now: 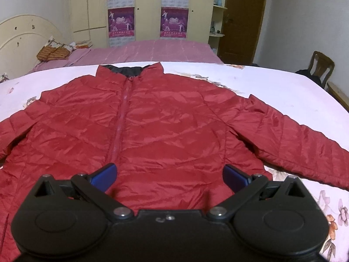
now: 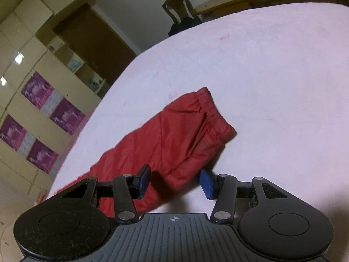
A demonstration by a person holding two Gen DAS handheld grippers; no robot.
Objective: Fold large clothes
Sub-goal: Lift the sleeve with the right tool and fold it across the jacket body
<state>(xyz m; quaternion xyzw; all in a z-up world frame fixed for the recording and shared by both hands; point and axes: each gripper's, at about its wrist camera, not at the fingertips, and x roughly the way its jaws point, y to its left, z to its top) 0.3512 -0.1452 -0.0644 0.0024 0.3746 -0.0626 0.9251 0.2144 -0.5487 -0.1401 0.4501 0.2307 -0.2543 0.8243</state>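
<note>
Left claw [image 1: 169,174] wide above flat red jacket [image 1: 165,118] on bedsheet [image 1: 283,87].

Ahead of my left gripper [image 1: 169,175] the red jacket [image 1: 152,120] lies flat across the bed [image 1: 283,87], filling most of the middle; bare sheet shows beyond the collar and past the right-hand sleeve. Around my right gripper [image 2: 175,182] the sleeve [image 2: 174,139] runs between the blue fingers [image 2: 145,180], with open sheet to the right and beyond the cuff. Past the bed's far edge stand a chair [image 1: 320,67], a wardrobe [image 1: 98,11] and a door [image 1: 242,17].
</note>
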